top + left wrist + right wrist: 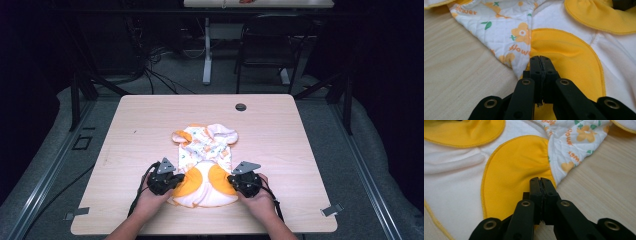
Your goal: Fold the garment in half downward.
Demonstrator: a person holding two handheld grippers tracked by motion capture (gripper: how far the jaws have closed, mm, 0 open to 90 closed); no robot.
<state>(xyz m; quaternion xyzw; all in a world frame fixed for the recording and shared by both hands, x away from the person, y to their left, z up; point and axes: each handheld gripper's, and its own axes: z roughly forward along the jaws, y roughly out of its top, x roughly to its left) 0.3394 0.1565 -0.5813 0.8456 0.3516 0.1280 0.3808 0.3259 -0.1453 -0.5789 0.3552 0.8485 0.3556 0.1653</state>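
A small garment (pixel 205 165) lies on the table (pixel 140 125), a little below the centre of the high view. Its upper part is white quilted cloth printed with orange flowers and green leaves; its lower part is plain white with two orange patches side by side. Orange-edged flaps spread out at its top end, towards the upper middle of the frame.

The left gripper (pixel 172 181) sits at the garment's lower left edge in the high view, held by a hand (pixel 150 200) that enters from the bottom of the frame. In the left gripper view its jaws are pressed together, tips meeting low in the middle of the frame, right at the seam where the quilted print meets the left orange patch (pixel 564 55). The tips (pixel 540 60) lie on the cloth at the garment's edge; a thin fold of fabric may be caught between them, but this cannot be told for certain. Bare wood fills the left side of that frame.

The right gripper (pixel 239 181) sits at the garment's lower right edge, mirrored to the left one, with the other hand (pixel 260 200) behind it. In the right gripper view its jaws are likewise pressed together, tips (pixel 540 181) at the lower edge of the right orange patch (pixel 516 167), just beside the printed cloth (pixel 576 140). Whether cloth is pinched there cannot be told. Wood shows at the right of that frame.

A round hole (pixel 240 107) marks the table's far edge, above the garment.
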